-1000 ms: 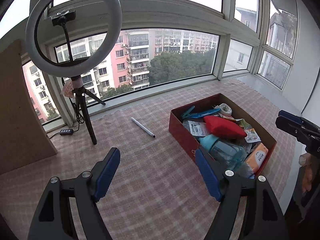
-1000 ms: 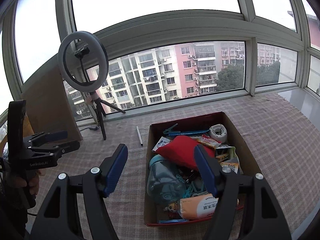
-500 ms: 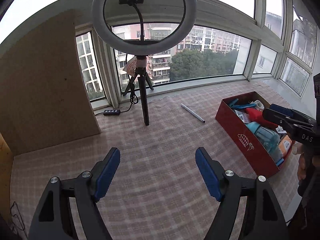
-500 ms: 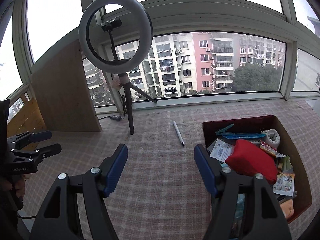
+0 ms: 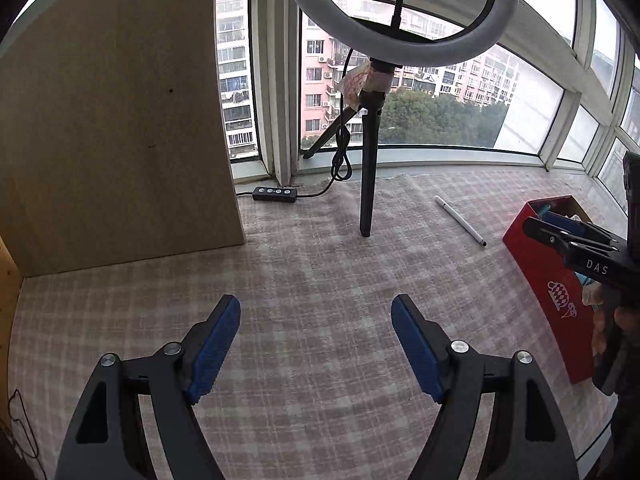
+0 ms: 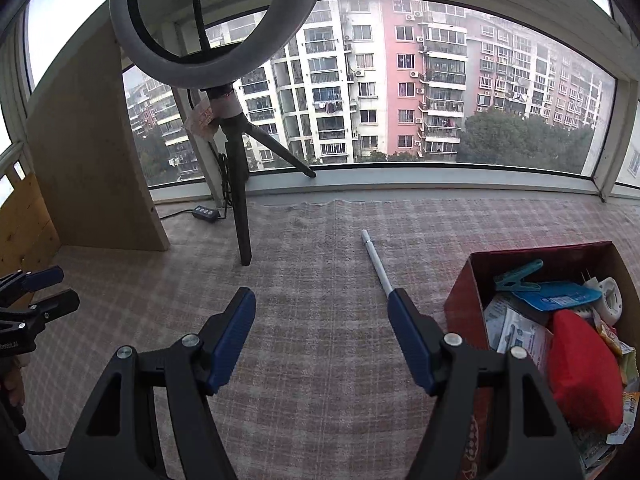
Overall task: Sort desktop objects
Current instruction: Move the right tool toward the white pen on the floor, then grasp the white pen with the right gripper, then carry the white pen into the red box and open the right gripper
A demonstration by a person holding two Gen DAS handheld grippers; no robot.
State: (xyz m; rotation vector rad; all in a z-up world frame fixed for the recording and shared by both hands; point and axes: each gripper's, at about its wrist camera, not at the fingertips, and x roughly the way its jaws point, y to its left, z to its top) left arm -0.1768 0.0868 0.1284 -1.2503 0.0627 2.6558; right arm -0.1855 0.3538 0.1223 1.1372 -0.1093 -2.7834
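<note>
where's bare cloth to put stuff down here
Free: the checked cloth between the wooden board, ring-light tripod and pen. Also between pen and window sill. Crowded: the red box, heaped full.

A ring light (image 5: 396, 8) on a black tripod (image 5: 368, 184) stands at the far side of the checked cloth (image 5: 320, 300) covering the surface. Its cable runs to a small black inline controller (image 5: 275, 193) lying by the window (image 6: 400, 92). A tall wooden board (image 5: 116, 120) stands upright at the far left.
</note>
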